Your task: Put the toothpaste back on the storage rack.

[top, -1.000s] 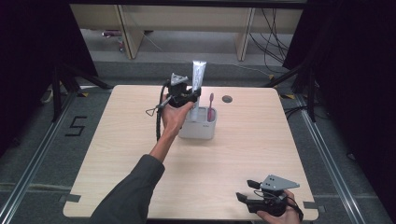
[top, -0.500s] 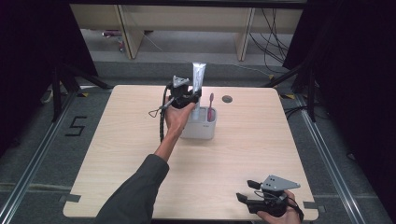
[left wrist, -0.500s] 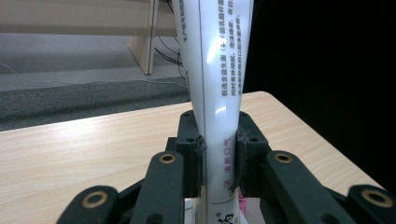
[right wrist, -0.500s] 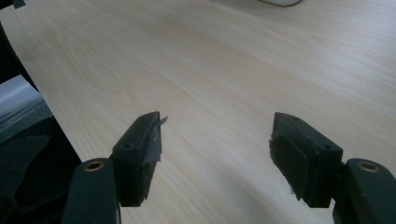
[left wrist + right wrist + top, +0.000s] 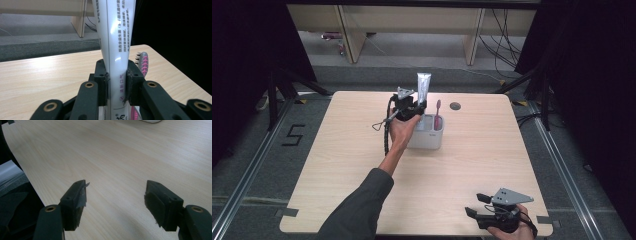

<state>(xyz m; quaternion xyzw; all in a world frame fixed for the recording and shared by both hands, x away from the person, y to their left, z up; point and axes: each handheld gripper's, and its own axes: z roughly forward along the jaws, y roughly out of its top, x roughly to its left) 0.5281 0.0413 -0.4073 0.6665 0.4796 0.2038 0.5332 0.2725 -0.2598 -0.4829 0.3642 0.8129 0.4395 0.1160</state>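
Over the far middle of the counter (image 5: 337, 165), the left hand-held gripper (image 5: 418, 107) is clenched on a white toothpaste tube (image 5: 423, 87), and the tube stands upright, its top poking well above the jaws! From the left gripper view, both pads squeeze the tube's lower body (image 5: 116, 62), printed text running up its side. Right below sits a pale grey holder (image 5: 427, 136), and the tube's lower end hangs at its rim; whether it touches the holder, I cannot tell. A pink toothbrush (image 5: 438, 114) already stands upright in that holder, just beside the tube, bristles showing pink and white in the left gripper view (image 5: 143, 62). A dark cable (image 5: 386, 135) loops down from the gripper past the wrist.

Down at the near right corner, the right hand-held gripper (image 5: 475, 205) rests low over bare wood, released, jaws spread wide with nothing between them, well apart from the holder.
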